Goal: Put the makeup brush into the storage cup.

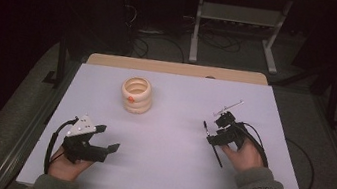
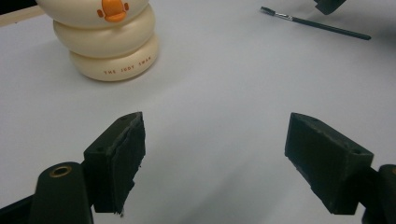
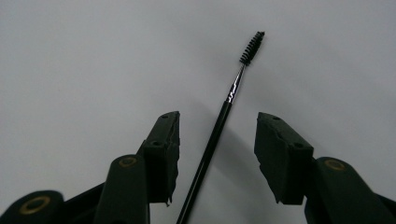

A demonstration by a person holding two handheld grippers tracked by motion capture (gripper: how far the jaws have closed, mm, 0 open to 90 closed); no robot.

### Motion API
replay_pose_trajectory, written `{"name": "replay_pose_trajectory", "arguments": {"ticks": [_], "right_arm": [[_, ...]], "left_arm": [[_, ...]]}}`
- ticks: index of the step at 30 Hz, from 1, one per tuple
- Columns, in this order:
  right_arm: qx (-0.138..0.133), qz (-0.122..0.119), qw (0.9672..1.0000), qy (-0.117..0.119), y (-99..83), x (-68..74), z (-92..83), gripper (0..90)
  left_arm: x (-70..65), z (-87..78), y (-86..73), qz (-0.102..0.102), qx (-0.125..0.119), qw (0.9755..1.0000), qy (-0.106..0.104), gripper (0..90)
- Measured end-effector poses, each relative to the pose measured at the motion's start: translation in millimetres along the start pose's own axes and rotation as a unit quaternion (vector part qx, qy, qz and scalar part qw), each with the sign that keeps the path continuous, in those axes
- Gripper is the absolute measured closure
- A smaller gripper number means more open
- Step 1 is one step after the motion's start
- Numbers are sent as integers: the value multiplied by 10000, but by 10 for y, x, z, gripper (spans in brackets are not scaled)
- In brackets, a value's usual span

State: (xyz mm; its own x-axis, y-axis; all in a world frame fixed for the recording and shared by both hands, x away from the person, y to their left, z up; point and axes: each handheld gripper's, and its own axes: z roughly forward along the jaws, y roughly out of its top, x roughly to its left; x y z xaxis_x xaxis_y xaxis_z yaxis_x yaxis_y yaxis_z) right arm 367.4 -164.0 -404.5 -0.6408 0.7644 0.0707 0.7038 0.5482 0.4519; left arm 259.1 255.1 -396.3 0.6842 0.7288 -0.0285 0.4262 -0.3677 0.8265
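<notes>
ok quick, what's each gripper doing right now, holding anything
left gripper: open, nothing between its jaws.
right gripper: open around the thin black brush lying on the table, pads not touching it yet.

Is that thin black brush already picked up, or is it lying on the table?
Lying flat. The brush rests on the white table, between the right gripper jaws, whose pads stand clear of it.

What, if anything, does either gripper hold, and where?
Nothing yet: the right gripper straddles the thin black spoolie brush's handle without touching; the left gripper is open, empty.
</notes>
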Motion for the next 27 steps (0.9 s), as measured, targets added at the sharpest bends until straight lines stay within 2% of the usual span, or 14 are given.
{"name": "replay_pose_trajectory", "arguments": {"ticks": [8,9,15,24,27], "right_arm": [[268,20,9996,-48,1,28,109,598],[344,113,9993,-36,1,33,136,620],[512,52,9986,-113,-8,45,196,658],[564,17,9982,-214,-5,83,210,727],[591,104,9980,-200,-2,76,209,763]], "left_arm": [[0,2,-1,-6,-1,10000,-4,201],[0,2,-1,-9,-2,10000,-4,201],[1,3,-1,-1,1,10000,-7,201],[-3,4,0,5,14,10000,-17,203],[0,4,1,31,10,10000,-18,203]]}}
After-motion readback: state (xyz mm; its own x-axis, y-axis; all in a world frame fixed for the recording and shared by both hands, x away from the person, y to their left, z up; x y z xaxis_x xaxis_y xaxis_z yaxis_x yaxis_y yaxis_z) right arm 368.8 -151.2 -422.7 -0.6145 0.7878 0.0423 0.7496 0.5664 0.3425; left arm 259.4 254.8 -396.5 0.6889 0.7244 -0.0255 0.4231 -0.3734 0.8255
